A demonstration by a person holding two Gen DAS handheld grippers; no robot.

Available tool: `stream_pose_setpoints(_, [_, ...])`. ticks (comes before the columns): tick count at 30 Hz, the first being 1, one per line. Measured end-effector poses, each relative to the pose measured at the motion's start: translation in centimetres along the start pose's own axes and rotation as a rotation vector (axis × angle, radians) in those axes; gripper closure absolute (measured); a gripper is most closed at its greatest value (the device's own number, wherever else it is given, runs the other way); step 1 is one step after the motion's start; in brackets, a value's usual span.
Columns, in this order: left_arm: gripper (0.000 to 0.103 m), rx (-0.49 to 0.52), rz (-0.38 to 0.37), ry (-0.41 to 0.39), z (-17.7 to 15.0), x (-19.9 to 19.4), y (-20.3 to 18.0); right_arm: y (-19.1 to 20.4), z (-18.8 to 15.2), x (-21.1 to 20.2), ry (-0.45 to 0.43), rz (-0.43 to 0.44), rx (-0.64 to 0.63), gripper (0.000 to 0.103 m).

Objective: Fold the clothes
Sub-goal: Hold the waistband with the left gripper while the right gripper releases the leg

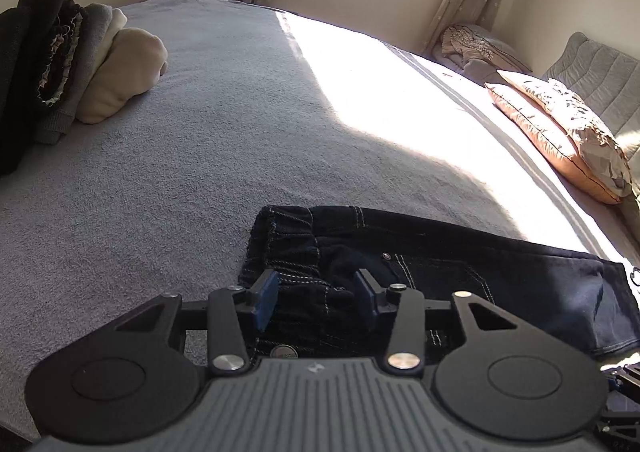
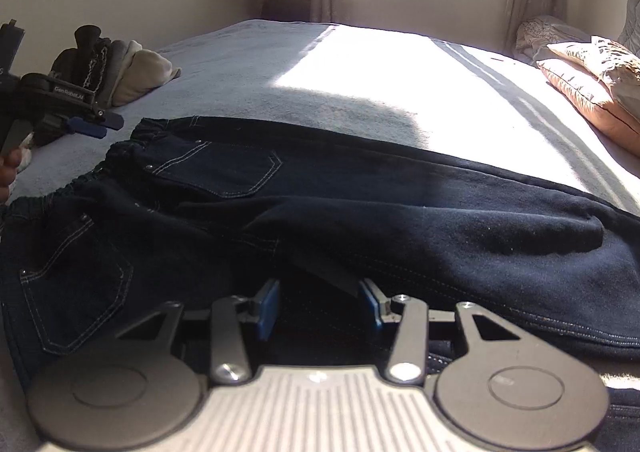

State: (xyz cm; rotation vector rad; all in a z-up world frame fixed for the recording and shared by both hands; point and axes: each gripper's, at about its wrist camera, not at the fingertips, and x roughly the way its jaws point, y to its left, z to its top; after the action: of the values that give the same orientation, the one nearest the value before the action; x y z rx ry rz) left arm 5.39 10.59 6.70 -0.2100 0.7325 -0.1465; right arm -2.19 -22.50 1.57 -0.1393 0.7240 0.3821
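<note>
Dark blue jeans [image 2: 400, 220] lie flat across the near part of the bed, waistband to the left, back pockets up. My right gripper [image 2: 319, 306] is low over the near leg, its blue pads apart with loose denim lying between them and nothing pinched. In the left wrist view, the left gripper [image 1: 316, 292] is over the elastic waistband of the jeans [image 1: 500, 272], also open, with its pads clear of the cloth. The right wrist view shows the left gripper [image 2: 96, 124] at the far left, raised above the waistband end, with a hand [image 2: 6, 172] behind it.
The bed's grey blanket [image 1: 200, 152] stretches away, with a bright sun patch on its far right. A stack of folded clothes [image 1: 80, 64] stands at the left edge. Pillows [image 1: 560, 124] and a padded headboard are on the right. A window and curtains are behind.
</note>
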Motion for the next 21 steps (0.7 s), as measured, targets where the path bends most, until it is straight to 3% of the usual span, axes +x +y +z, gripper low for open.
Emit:
stream_pose_setpoints(1, [0.053,0.045,-0.023,0.012,-0.7,0.0,-1.3,0.5,-0.1,0.1,0.002,0.03,-0.008,0.058])
stream_pose_setpoints(5, [0.05,0.216,-0.075,0.105,-3.9,1.3,-6.3,1.9,-0.7,1.3,0.035,0.001,-0.069,0.059])
stream_pose_setpoints(8, [0.05,0.275,-0.021,0.116,-4.9,2.5,-6.7,0.6,-0.5,1.2,0.056,0.03,-0.02,0.059])
stream_pose_setpoints(14, [0.05,0.23,0.031,0.104,-4.4,3.0,-3.9,-3.1,-2.2,-0.9,0.075,0.044,0.005,0.06])
stream_pose_setpoints(18, [0.05,0.228,0.033,0.095,-4.2,2.4,-3.4,-7.0,-4.3,-3.4,0.081,-0.016,0.015,0.06])
stream_pose_setpoints(19, [0.05,0.232,0.034,0.094,-4.2,2.4,-3.4,-8.3,-4.9,-4.1,0.08,-0.028,0.031,0.062])
stream_pose_setpoints(21, [0.05,0.237,0.035,0.092,-4.2,2.4,-3.5,-11.6,-6.2,-5.6,0.087,-0.051,0.089,0.077])
